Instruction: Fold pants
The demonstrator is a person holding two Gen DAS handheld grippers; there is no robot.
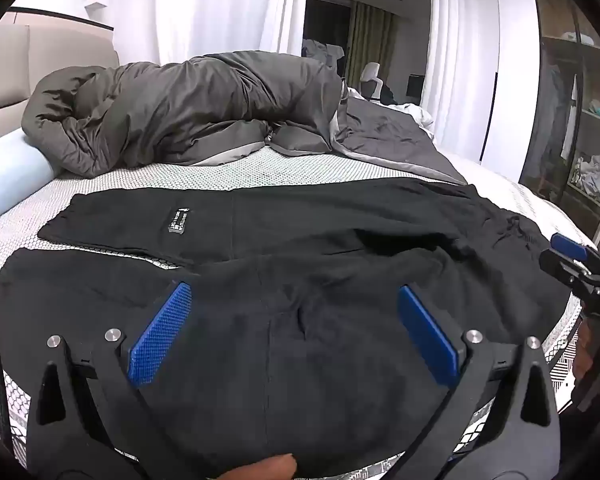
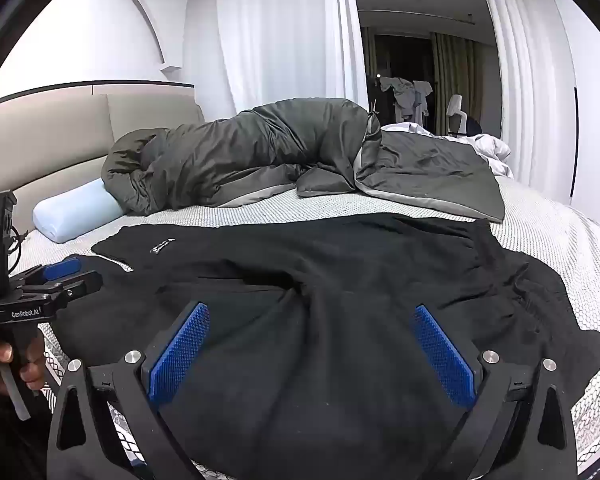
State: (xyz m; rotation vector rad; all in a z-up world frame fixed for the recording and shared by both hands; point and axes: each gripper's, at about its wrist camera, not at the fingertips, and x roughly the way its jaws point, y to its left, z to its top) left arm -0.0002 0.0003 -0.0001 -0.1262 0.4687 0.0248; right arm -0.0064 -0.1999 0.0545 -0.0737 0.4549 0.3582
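left wrist view: the black pants (image 1: 300, 248) lie spread flat across the near half of the bed (image 1: 112, 184), legs running to the left and the rumpled waist to the right. a small patch label (image 1: 179, 221) sits on the far leg. the two legs split at the left, with a wedge of bare mattress showing between them. a strip of bare mattress also runs between the far edge of the pants and the grey duvet (image 1: 188, 120) heaped along the back of the bed. the left hand-held gripper (image 1: 294, 334) hovers over the near leg with its blue pads wide apart and nothing between them but the cloth below. the right hand-held gripper (image 1: 572, 256) pokes in at the right edge, by the waist; from here i cannot tell how its jaws stand. a fingertip (image 1: 268, 468) shows at the bottom edge.

right wrist view: the right hand-held gripper (image 2: 312, 354) hangs over the waist end with its pads wide apart, gripping nothing. the near edge of the pants hangs past the mattress edge. bare mattress lies to the right of the waist. this view shows more of the pale blue pillow (image 2: 76, 210) by the headboard (image 2: 60, 132), well apart from the leg ends. the left hand-held gripper (image 2: 60, 276) stands at the left edge above the leg, and the hand (image 2: 4, 360) on its handle shows, which the other view does not give.
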